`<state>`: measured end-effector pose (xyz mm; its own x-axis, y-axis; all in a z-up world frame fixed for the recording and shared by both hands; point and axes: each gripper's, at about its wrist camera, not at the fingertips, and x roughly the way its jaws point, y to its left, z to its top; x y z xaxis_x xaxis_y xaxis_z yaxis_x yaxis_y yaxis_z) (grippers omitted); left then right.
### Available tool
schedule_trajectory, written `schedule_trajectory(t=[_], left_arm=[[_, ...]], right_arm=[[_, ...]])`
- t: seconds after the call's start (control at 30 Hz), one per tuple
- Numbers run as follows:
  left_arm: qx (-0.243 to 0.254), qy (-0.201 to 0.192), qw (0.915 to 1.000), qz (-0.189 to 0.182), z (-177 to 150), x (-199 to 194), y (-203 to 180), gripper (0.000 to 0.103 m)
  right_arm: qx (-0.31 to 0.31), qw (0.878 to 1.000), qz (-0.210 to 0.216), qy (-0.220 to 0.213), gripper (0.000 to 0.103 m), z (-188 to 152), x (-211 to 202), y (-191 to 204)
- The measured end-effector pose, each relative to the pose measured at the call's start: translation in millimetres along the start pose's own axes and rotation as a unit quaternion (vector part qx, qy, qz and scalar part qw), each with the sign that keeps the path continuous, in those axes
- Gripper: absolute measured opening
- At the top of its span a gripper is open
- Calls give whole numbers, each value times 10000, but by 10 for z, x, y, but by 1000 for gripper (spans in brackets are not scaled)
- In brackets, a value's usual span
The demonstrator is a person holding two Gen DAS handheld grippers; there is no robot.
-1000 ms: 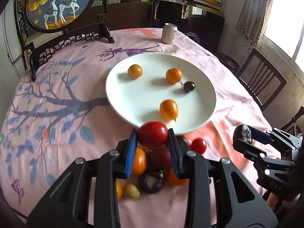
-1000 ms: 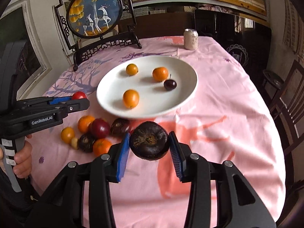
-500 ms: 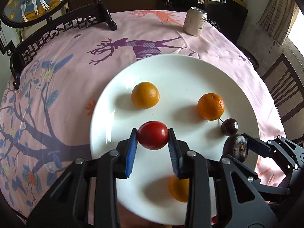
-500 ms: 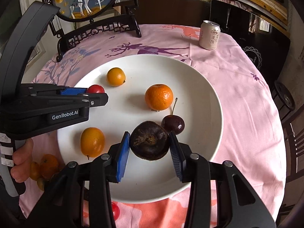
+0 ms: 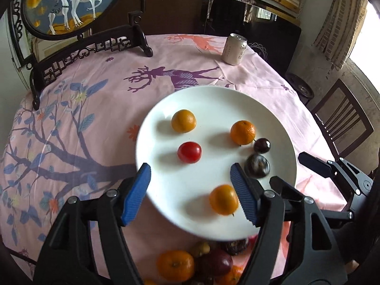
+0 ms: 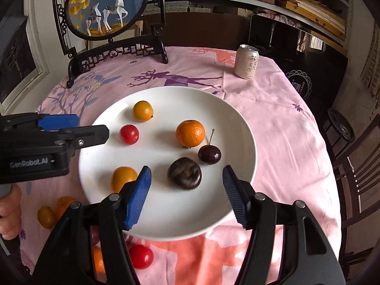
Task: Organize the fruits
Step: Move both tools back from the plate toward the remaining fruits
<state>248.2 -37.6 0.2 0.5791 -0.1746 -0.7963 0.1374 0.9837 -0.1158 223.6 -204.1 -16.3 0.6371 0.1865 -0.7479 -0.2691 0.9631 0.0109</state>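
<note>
A white plate (image 5: pixel 209 99) (image 6: pixel 239 128) sits on the pink tablecloth. On it lie a red tomato (image 5: pixel 189 152) (image 6: pixel 129 134), a dark wrinkled fruit (image 5: pixel 257 166) (image 6: pixel 184 173), a cherry (image 6: pixel 209 154), and three orange fruits (image 5: pixel 183 121) (image 5: pixel 243 132) (image 5: pixel 223 199). My left gripper (image 5: pixel 190 192) is open and empty over the plate's near part, the tomato just beyond it. My right gripper (image 6: pixel 186 193) is open and empty, the dark fruit just beyond its fingers. Loose fruits (image 5: pixel 175 264) (image 6: pixel 140 256) lie on the cloth near the plate's front edge.
A drink can (image 5: pixel 234 49) (image 6: pixel 246 61) stands at the far right of the table. A framed deer screen on a black stand (image 5: pixel 71 7) (image 6: pixel 106 9) stands at the far left. A wooden chair (image 5: pixel 342 123) is beside the table on the right.
Both grippers opened and drew back. The left let the red tomato go onto the plate; the right let the dark wrinkled fruit go beside the cherry.
</note>
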Motion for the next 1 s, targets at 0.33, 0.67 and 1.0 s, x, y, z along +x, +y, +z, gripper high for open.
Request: schedule_trajectory(t=[0.33, 0.67, 1.0], left_arm=[[-342, -348, 9985, 262, -1298, -695, 198, 75], [-265, -236, 9985, 411, -1771, -813, 267, 75], [-442, -21, 9977, 520, -1788, -686, 498, 75]], right_arm=[[181, 9997, 103, -128, 63, -989, -835, 350], [185, 9991, 292, 254, 63, -1347, -714, 605], [166, 9976, 565, 373, 55, -1319, -408, 665]])
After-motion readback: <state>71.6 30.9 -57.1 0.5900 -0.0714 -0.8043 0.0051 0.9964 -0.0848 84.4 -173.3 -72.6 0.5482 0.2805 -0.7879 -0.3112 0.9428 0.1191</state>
